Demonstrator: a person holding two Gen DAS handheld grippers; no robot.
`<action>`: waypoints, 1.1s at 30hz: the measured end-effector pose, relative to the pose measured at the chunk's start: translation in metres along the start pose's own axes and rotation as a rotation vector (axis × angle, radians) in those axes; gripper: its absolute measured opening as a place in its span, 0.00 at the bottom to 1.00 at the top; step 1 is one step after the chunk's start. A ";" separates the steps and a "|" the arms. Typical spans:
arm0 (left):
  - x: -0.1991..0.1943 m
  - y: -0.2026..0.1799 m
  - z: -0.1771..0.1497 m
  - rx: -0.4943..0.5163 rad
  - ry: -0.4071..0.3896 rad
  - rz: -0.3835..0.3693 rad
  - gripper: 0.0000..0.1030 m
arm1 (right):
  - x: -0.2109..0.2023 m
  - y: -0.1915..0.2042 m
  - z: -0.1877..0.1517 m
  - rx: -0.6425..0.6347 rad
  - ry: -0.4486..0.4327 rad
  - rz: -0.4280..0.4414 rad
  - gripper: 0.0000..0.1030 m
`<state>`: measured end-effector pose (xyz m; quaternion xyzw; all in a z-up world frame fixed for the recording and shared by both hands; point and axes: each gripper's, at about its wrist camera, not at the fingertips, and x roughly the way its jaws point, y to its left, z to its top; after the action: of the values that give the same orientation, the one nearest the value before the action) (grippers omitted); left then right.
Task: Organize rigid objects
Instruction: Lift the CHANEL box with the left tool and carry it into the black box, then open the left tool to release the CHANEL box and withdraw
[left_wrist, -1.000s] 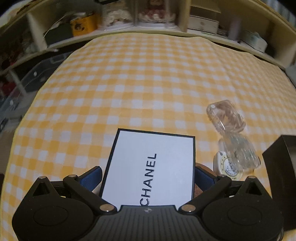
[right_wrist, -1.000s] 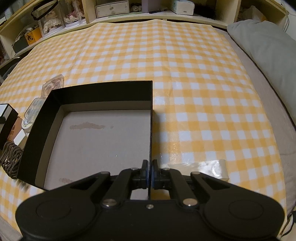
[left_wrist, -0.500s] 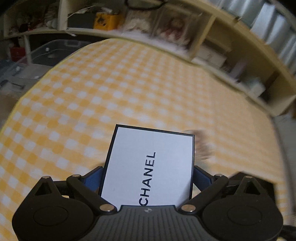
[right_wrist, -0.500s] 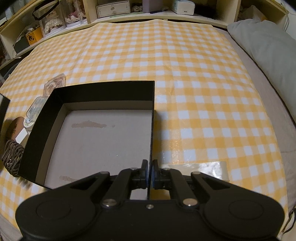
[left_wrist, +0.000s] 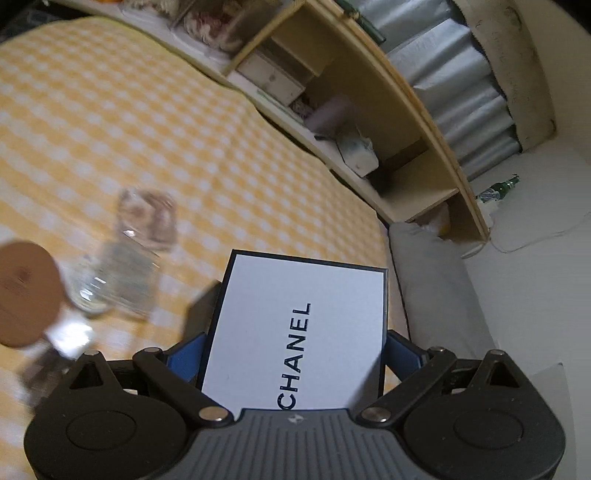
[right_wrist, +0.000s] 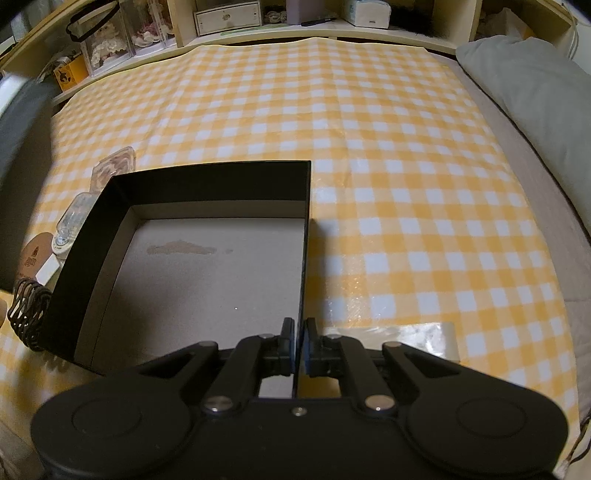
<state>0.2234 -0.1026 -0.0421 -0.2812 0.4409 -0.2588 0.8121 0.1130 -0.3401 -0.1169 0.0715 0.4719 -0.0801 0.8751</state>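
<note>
Left gripper (left_wrist: 295, 350) jaws clamped on white black-edged CHANEL box lid (left_wrist: 301, 325), held above yellow checked tablecloth (right_wrist: 406, 184), right gripper (right_wrist: 299, 345) jaws pinched narrow on right wall of open black cardboard box (right_wrist: 207, 266) resting on tablecloth, clear plastic cases (right_wrist: 112, 170) just left of box.

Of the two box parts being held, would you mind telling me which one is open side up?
The black box pinched at its right wall by the right hand-held gripper shows its bare grey inside. The white lid in the left hand-held gripper shows only its printed top.
</note>
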 end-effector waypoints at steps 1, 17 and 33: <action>0.013 -0.005 -0.004 -0.006 0.001 0.006 0.95 | -0.001 -0.001 -0.001 0.001 0.000 0.000 0.05; 0.110 -0.016 -0.053 -0.024 0.119 0.164 1.00 | -0.007 0.003 -0.007 0.003 0.008 0.035 0.07; 0.076 -0.008 -0.069 0.224 0.283 0.148 0.66 | -0.016 -0.006 -0.013 0.000 0.057 0.085 0.17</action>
<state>0.1985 -0.1749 -0.1110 -0.1168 0.5387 -0.2827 0.7850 0.0919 -0.3422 -0.1108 0.0939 0.4934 -0.0405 0.8638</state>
